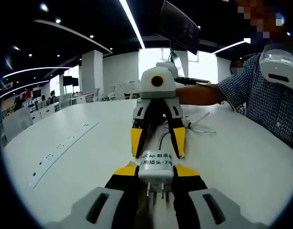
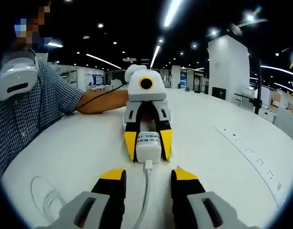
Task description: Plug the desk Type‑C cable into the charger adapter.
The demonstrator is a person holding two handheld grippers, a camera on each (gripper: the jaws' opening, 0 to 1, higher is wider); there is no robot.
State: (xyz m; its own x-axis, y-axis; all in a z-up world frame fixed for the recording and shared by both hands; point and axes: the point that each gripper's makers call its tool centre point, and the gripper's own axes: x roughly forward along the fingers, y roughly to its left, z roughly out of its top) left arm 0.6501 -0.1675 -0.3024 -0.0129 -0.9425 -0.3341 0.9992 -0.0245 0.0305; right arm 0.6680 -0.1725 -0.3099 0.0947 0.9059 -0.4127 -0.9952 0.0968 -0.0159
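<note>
A white charger adapter [image 1: 156, 168] with a printed label sits between the jaws of my left gripper [image 1: 156, 172], prongs toward the camera, just above the white table [image 1: 242, 162]. In the right gripper view the same adapter [image 2: 148, 147] faces me, with the left gripper [image 2: 148, 155] shut on it. The white Type‑C cable [image 2: 146, 187] has its plug seated in the adapter's near face. It runs back between the spread yellow-tipped jaws of my right gripper [image 2: 149, 175], which touch nothing. The right gripper [image 1: 158, 151] stands open opposite the adapter.
A person in a checked shirt [image 1: 273, 102] rests a forearm on the table behind the grippers. Slack cable lies coiled on the tabletop [image 1: 201, 126] [image 2: 46, 195]. A recessed socket strip [image 1: 65, 143] [image 2: 251, 151] runs along the table's far side.
</note>
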